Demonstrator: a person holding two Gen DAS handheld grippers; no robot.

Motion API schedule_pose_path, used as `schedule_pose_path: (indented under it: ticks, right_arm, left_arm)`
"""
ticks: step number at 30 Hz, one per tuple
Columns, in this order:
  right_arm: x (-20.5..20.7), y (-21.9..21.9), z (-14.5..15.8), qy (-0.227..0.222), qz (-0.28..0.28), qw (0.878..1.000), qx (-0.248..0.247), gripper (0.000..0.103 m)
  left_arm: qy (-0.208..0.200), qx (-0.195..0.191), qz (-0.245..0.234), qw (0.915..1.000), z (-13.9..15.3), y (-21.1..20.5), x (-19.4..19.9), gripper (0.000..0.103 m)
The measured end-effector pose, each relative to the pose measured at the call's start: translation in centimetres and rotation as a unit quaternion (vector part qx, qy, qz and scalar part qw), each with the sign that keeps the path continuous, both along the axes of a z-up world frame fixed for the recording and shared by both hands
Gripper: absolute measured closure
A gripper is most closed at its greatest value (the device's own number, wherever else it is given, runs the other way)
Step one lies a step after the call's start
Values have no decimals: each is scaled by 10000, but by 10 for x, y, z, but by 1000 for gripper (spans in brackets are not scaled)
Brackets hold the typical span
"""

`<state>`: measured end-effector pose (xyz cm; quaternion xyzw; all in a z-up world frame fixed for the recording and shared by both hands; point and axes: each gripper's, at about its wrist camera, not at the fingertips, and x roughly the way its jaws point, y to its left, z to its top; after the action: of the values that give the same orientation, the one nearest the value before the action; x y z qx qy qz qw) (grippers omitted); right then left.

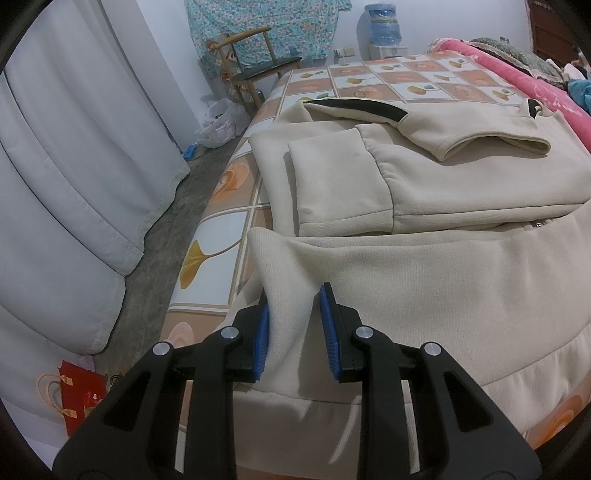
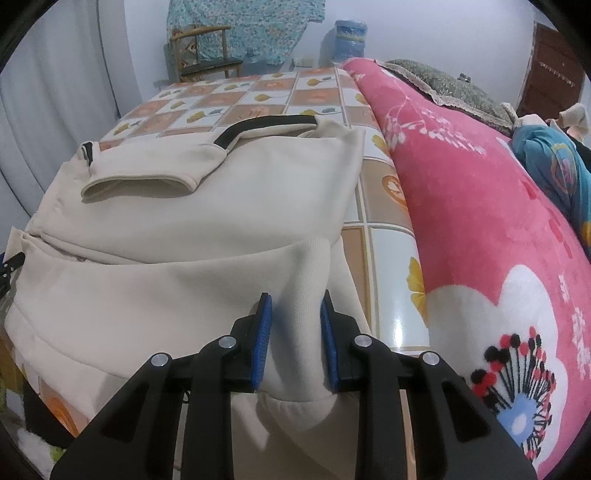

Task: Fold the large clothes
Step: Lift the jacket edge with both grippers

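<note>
The bed [image 1: 229, 177], covered with a sheet of orange and white squares, is the landmark here. On the bed lies a large cream sweatshirt [image 1: 461, 184], spread flat, with a black stripe on the sleeve [image 1: 424, 129] that is folded across its upper part. The second sleeve is also folded in and lies on the body of the sweatshirt, nearer to the left edge of the bed. The lower hem of the sweatshirt is lifted off the bed and turned toward the upper part, so it forms a raised fold across the near side.

On the right side of the bed lies a thick pink blanket [image 2: 480, 229] with white flowers, along the sweatshirt but not on it. On the left side of the bed, on the floor, white bedding [image 1: 66, 177] leans in thick rolls. Beyond the far end of the bed stands a wooden chair [image 1: 255, 70], and behind the chair hangs a cloth with a small blue-green pattern [image 1: 266, 26]. Also beyond the far end of the bed stands a blue water bottle [image 1: 382, 26]. On the floor beside the near left corner of the bed lies a red paper bag [image 1: 79, 398].

The left gripper [image 1: 295, 325] holds the left corner of the lifted hem: its jaws stand narrow and the blue pads press on a bunch of the cream cloth. The right gripper [image 2: 295, 332] holds the right corner of the hem in the same way, with narrow jaws pinching a fold of the cloth between the blue pads.
</note>
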<state>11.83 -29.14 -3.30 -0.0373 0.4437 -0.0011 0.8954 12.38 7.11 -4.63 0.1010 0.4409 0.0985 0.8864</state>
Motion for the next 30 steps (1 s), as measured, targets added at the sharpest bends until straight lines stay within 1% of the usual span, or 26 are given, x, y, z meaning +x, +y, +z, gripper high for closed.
schedule_pose_path:
  ticks: [17,18,21,22,23,24,25,26,29,30]
  right_arm:
    - [0,8,-3,-39,-23,9996,-280,78]
    - [-1,10,-3,-61,-19,9994,-339,79]
    - [-3,12,-1,-125,-21,9991,-412,89]
    - [-5,12,1,-172,-22,9990,-410,93]
    - [-7,12,4,-206,-23,9990,-395,95]
    - [-9,12,5,-235,-24,9990,-377,96]
    - [-13,13,9,-287,-29,9989,-360,96]
    - [-16,13,12,-340,-37,9987,-366,96]
    - [-37,16,29,-611,-64,9974,-370,97]
    - [-44,17,34,-696,-69,9968,-375,97]
  left_arm:
    - [-4,5,-14,10000,0,0,0,78]
    - [-1,6,-15,10000,0,0,0,78]
    - [-12,23,-28,10000,1,0,1,78]
    - [-37,46,-30,10000,1,0,0,80]
    - [-70,118,-13,9999,1,0,-1,86]
    - [-104,175,1,9998,1,1,-2,88]
    - [-158,191,4,9997,3,1,-5,93]
    - [-229,158,-3,9996,6,3,-9,96]
    - [-529,0,-63,9986,22,7,-26,97]
    - [-722,-105,-121,9973,31,10,-38,97]
